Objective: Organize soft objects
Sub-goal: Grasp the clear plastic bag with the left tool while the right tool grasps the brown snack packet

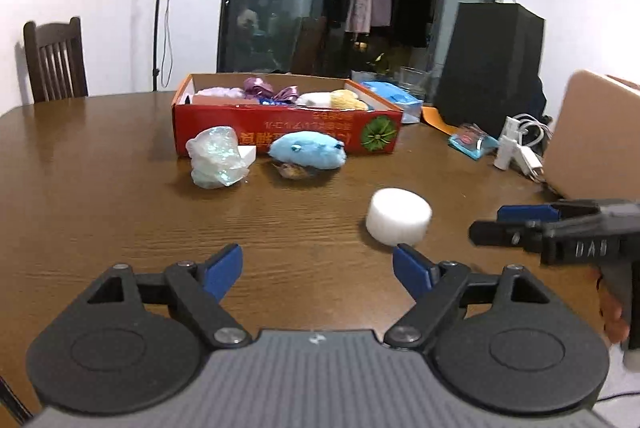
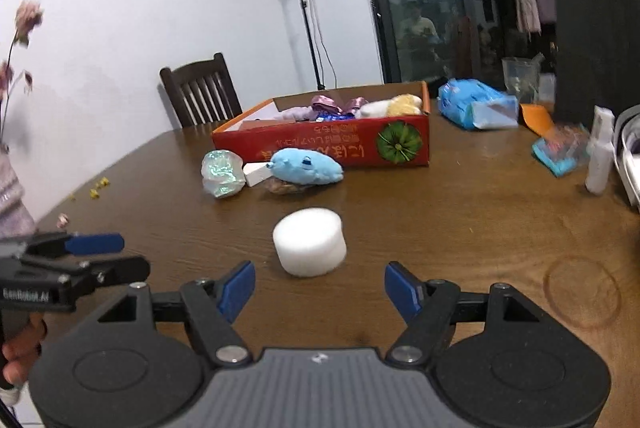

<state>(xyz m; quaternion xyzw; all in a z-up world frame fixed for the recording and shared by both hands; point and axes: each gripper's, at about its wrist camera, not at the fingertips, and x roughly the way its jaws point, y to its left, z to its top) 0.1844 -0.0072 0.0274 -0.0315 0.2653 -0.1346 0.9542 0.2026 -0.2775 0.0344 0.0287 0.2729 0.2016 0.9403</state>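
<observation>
Both tools are hovering spread and empty: the right tool (image 2: 319, 288) is lining up on the white foam cylinder (image 2: 309, 242) lying on the surface (image 2: 460, 228) before the red box (image 2: 340, 143); the left tool (image 1: 317, 270) is waiting beside. Next comes closing gently around it.

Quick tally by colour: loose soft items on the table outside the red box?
White: 2, the foam cylinder and the small foam block
Blue: 1, the plush toy
Iridescent: 1, the crinkly bundle
Brown: 1, a small item under the plush, mostly hidden, kind unclear
Total: 5
</observation>
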